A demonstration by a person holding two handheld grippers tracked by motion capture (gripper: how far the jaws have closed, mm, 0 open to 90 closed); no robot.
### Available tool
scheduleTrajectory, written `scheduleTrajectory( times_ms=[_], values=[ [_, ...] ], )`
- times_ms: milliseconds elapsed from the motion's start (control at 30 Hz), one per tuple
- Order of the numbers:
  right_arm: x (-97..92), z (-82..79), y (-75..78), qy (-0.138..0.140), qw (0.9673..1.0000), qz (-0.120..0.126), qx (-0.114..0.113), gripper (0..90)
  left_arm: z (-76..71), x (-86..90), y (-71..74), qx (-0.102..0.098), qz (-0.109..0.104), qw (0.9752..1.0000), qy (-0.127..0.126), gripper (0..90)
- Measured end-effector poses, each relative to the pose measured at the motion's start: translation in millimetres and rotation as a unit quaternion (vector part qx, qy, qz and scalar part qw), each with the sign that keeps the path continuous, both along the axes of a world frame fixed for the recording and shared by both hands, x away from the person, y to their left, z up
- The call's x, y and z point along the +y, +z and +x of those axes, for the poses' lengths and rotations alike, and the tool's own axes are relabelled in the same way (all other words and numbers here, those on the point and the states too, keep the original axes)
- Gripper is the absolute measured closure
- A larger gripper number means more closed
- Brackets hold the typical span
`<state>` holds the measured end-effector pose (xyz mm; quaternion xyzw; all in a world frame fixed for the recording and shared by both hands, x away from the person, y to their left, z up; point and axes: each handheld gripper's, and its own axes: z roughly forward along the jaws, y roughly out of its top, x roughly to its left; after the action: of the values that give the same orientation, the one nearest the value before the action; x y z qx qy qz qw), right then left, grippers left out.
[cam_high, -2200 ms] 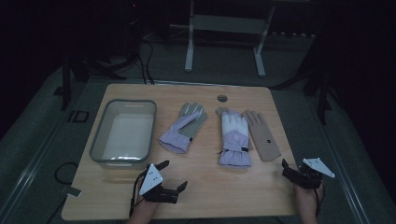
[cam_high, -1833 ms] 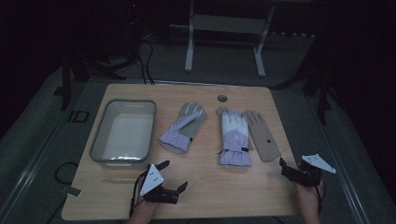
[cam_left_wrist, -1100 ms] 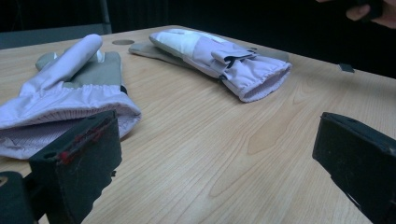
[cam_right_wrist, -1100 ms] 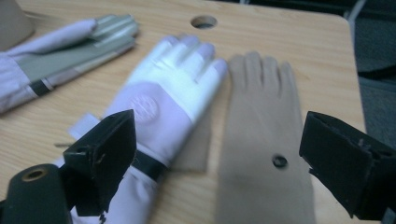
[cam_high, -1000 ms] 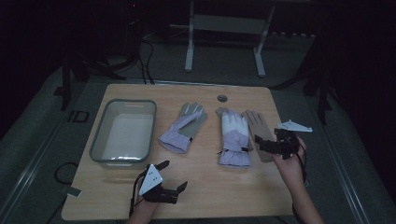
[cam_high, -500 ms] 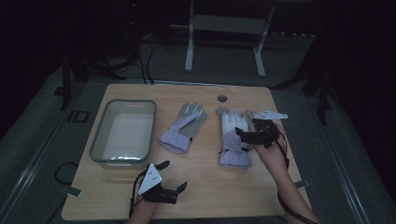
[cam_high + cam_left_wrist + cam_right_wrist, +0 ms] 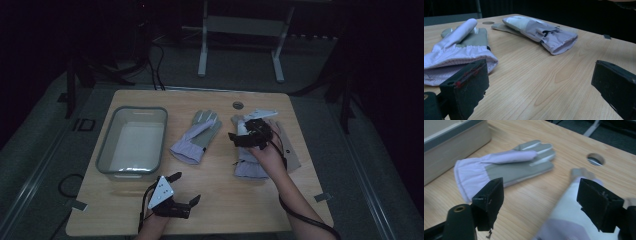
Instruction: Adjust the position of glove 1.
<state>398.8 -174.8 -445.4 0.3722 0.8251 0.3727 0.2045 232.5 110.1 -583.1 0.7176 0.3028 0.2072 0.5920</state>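
Two lilac-and-grey gloves lie on the wooden table [image 7: 210,210]. One glove [image 7: 197,135] [image 7: 509,167] [image 7: 456,50] lies left of centre. The other glove [image 7: 247,165] [image 7: 544,32] [image 7: 569,220] lies to its right. My right gripper [image 7: 234,140] [image 7: 544,202] hovers over this second glove's finger end and points left. Its jaws have just been closing a little but still stand wide apart, pressing on nothing. My left gripper [image 7: 186,188] [image 7: 541,87] rests open near the front edge, with bare wood between its jaws.
A grey tray [image 7: 107,150] [image 7: 454,140] stands at the table's left. A tan glove-shaped piece [image 7: 292,155] lies partly under the right glove. A round cable hole [image 7: 238,105] [image 7: 595,159] sits near the far edge. Dark floor surrounds the table.
My right gripper has come in from the table's right edge, leftward and a little up, to above the right glove. The left gripper and both gloves have stayed put.
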Motion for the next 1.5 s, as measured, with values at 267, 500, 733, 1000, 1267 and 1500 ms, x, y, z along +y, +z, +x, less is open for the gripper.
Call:
scheduleTrajectory(
  times_ms=[267, 500, 733, 1000, 1267, 1500],
  values=[
    [42.4, 10.9, -13.1, 0.026, 0.9996, 0.003, 0.008, 24.5, 0.6, 0.0, 0.1, 0.003, 0.0, 1.0, 0.004, 1.4],
    [76.2, 23.6, -34.6, 0.042, 0.9987, -0.005, 0.028, 27.7, 0.9, 0.3, 0.0, 0.005, -0.002, 1.0, 0.002, 1.4],
    [104.9, 38.5, -57.3, 0.048, 0.9972, -0.024, 0.052, 29.5, 1.0, 0.2, 0.1, 0.006, -0.001, 1.0, 0.001, 1.4],
    [122.8, 56.6, -84.3, 0.045, 0.9941, -0.048, 0.086, 36.1, 1.2, 0.7, 0.0, 0.006, -0.004, 1.0, 0.0, 1.4],
    [125.0, 61.6, -105.3, 0.058, 0.9925, -0.071, 0.081, 43.6, 1.2, 0.9, -0.1, 0.007, -0.006, 1.0, 0.001, 1.4],
    [131.7, 60.5, -99.3, 0.064, 0.9891, -0.09, 0.097, 78.4, 1.5, 1.2, -0.1, 0.008, -0.007, 0.9999, -0.001, 1.3]
  ],
)
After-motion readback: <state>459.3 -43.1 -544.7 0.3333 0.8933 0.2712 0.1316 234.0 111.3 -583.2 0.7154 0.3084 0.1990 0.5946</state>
